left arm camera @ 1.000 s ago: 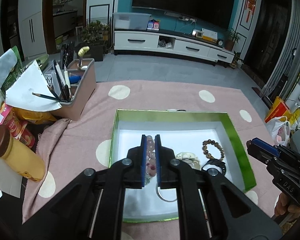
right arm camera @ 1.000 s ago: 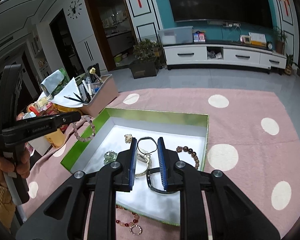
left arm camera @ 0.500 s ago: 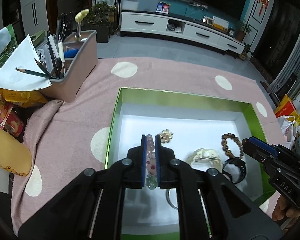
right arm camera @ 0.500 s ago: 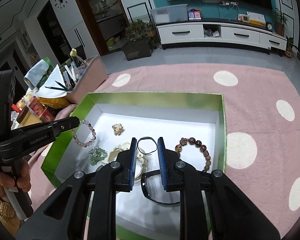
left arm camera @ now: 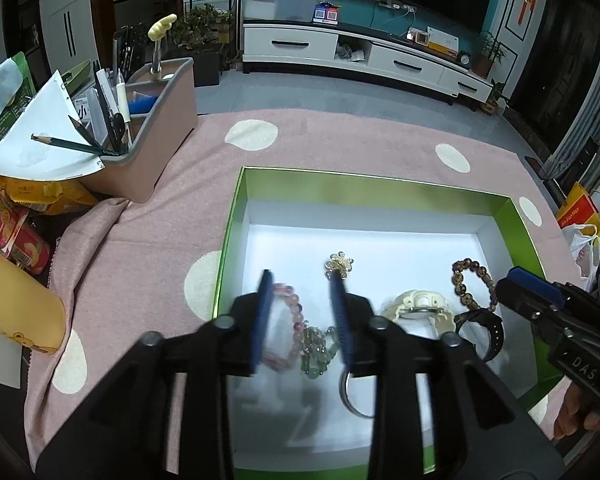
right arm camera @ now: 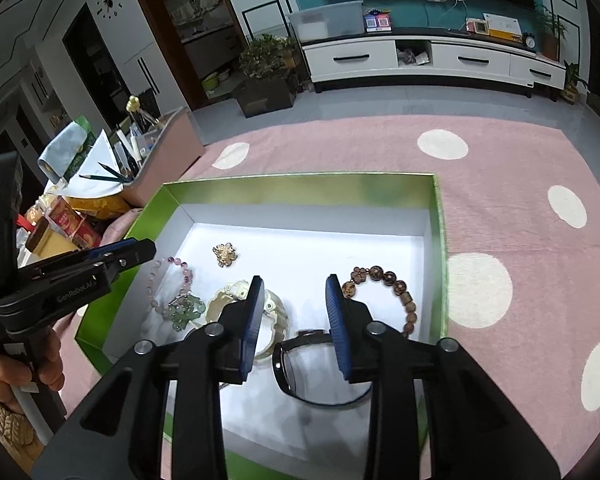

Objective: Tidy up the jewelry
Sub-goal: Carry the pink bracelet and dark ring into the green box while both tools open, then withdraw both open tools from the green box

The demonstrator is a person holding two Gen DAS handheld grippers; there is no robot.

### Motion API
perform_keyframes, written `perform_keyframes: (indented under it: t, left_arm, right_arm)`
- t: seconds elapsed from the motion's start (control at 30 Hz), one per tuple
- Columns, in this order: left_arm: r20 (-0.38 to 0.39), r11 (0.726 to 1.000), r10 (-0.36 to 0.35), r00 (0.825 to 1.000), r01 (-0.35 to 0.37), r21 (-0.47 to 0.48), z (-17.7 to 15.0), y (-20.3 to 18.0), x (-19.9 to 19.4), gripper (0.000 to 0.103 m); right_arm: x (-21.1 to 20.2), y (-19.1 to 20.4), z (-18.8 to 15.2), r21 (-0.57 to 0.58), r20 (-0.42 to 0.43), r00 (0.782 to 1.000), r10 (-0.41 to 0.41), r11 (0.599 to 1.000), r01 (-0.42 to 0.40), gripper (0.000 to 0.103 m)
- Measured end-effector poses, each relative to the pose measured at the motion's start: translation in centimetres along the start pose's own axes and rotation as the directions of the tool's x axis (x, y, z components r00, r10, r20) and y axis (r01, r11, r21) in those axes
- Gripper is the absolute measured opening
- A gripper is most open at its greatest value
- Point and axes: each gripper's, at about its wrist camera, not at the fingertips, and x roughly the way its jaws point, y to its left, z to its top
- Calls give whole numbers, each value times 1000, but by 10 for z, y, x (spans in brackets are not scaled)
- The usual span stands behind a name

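Now both grippers have just been opening over the green box (right arm camera: 300,188): the left gripper (left arm camera: 302,312) stands apart above the pink bead bracelet (left arm camera: 290,304) lying at lower centre, the right gripper (right arm camera: 294,320) apart above the black watch (right arm camera: 300,364); probably best to lift straight up, snagging nothing

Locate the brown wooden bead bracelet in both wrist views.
Left wrist: brown wooden bead bracelet, right part of the box floor, right of the cream watch.
Right wrist: same bracelet, right of centre, near the box's right wall.
Shared landmark: green-walled box.
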Motion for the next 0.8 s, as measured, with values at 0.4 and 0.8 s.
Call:
perform_keyframes:
  t: [0.4,0.8]
  left_arm:
    - [79,1000,-10,997,8,25,-21,-6,-57,52]
    - [93,1000,-8,996,6,24,-84,-16,-111,66]
  right_arm:
    - [-76,-2,-30,-47,95,995,14,999,-10,32]
    - [-116,-1,-88,-54,75,997,19,998,-15,35]
